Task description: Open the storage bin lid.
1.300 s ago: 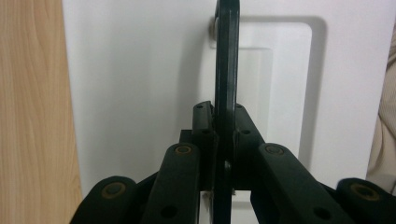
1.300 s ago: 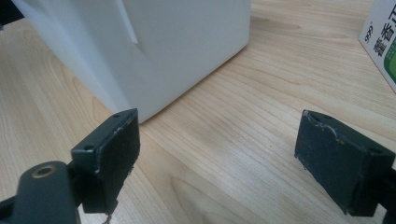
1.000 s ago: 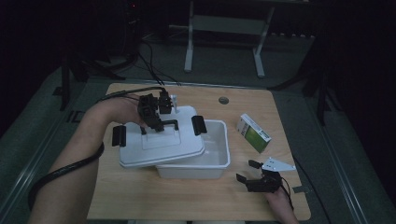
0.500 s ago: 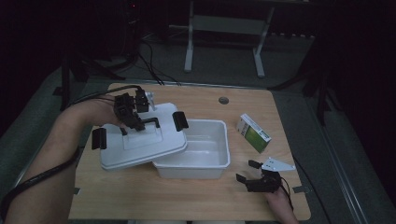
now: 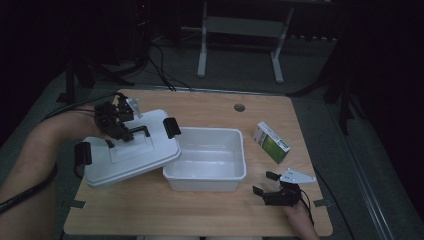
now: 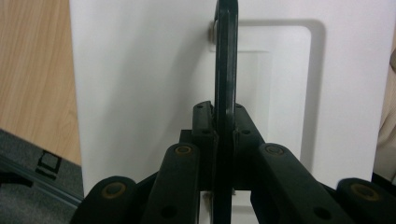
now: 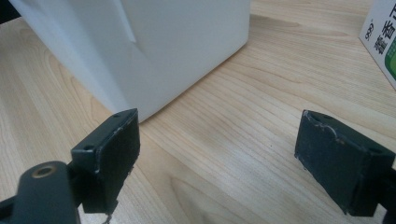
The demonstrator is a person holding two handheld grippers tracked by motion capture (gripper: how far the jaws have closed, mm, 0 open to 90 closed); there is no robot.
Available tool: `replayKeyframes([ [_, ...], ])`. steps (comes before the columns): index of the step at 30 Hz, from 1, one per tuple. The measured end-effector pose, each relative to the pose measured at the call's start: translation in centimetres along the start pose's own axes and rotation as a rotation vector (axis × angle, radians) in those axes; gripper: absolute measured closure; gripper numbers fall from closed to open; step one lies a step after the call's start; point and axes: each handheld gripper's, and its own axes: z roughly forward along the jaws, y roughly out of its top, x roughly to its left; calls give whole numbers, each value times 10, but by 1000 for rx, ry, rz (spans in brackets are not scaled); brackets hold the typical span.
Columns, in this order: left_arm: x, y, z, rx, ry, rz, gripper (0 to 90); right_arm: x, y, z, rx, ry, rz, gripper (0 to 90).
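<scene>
At the left of the frame, your left gripper point(image 5: 116, 126) has its jaws clamped on the lid point(image 5: 131, 150) handle point(image 6: 226, 60), lid overhanging the bench point(image 5: 200, 212) edge and overlapping the box point(image 5: 207, 159). At lower right, your right gripper point(image 5: 272, 186) rests wide-jawed on bare wood.

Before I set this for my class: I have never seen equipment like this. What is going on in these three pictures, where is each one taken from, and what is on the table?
A person sits at a wooden table with a hand-held gripper in each hand; there is no robot arm. The high view looks down from above. The other two views come from small cameras riding on each gripper, looking along its black jaws.

The left gripper has its jaws shut on the black handle of a white lid, carrying it off to the left of the open white tub. The right gripper rests near the table's front edge, jaws open, holding nothing. A green and white carton lies to the tub's right.
</scene>
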Motion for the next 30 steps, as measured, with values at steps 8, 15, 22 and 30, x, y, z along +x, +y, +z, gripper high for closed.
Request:
replayKeyframes([
  [8, 6, -30, 4, 13, 6, -55, 838, 0, 0, 0, 1, -2, 2, 139],
  [15, 8, -55, 19, 12, -6, -93, 837, 0, 1, 0, -1, -2, 4, 139],
  [22, 10, -71, 38, 14, -15, -121, 837, 0, 1, 0, 2, -4, 6, 139],
  [30, 13, -81, 69, 16, -27, -140, 836, 1, 1, 1, 5, -6, 7, 138],
])
